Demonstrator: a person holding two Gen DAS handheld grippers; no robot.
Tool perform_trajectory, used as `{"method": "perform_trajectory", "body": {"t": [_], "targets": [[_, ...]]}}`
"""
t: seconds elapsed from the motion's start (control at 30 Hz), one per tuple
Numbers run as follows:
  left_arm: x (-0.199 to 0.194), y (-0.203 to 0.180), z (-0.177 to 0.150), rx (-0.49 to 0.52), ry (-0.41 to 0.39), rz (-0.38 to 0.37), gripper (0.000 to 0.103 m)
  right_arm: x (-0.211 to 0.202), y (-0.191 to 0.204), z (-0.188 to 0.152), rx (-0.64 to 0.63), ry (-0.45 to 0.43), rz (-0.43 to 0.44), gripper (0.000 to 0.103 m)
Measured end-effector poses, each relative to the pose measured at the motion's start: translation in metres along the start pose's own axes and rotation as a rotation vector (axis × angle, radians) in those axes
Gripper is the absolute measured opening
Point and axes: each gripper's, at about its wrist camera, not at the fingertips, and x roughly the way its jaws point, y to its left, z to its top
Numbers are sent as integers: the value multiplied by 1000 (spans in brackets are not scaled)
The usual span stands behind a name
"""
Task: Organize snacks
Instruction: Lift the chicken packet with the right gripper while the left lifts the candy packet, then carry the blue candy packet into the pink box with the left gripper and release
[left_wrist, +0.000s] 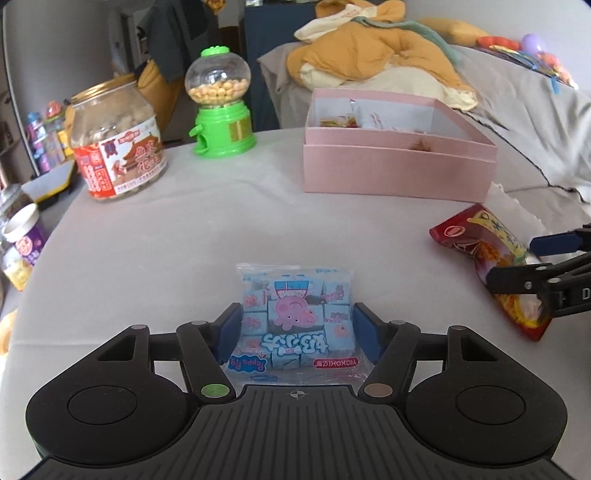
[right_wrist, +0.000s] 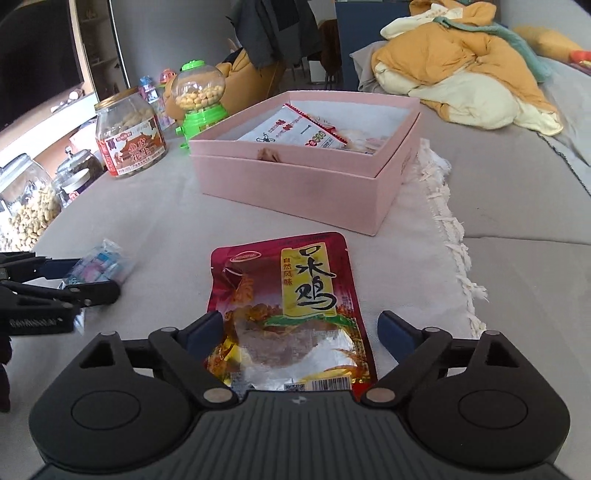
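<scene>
1. Left wrist view: the left hand-held gripper (left_wrist: 297, 325) stands open astride the pale blue plastic candy packet (left_wrist: 295, 325), pads not pressing; the pink cardboard box (left_wrist: 399, 173) lies farther off, to the right, on the grey cloth-covered desk (left_wrist: 184, 229).
2. Right wrist view: the right hand-held gripper (right_wrist: 301, 332) gapes around the near end of the red foil chicken pouch (right_wrist: 291, 314), whose long axis points toward the box beyond; a cluttered bedroom lies behind.

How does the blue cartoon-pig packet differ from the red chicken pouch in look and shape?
The blue packet is clear, showing small wrapped cubes; the red pouch is printed foil with a yellow label. The blue packet looks blocky, the red pouch flat and longer. Both lie on the grey cloth, each between open gripper fingers.
</scene>
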Motion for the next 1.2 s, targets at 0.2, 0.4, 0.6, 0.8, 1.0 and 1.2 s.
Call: {"method": "perform_trajectory", "body": {"t": [0.2,0.4,0.6,0.8,1.0,1.2], "targets": [[-4,4,-7,-17,-22,-9,71,14,0,18,94,20,23,98],[-4,5,-10,-26,-46,-10,71,31,22,27,39,69,-53,103],[-5,6,-10,-25,-47,-15,71,25,31,14,-33,23,-106,91],[-4,5,-9,-28,-34,-12,71,4,16,7,2,17,-63,74],[-3,8,-5,-15,-8,-29,70,-16,8,0,51,12,-51,69],[-10,3,6,-57,26,-42,65,-41,-1,-2,92,-34,-11,68]]}}
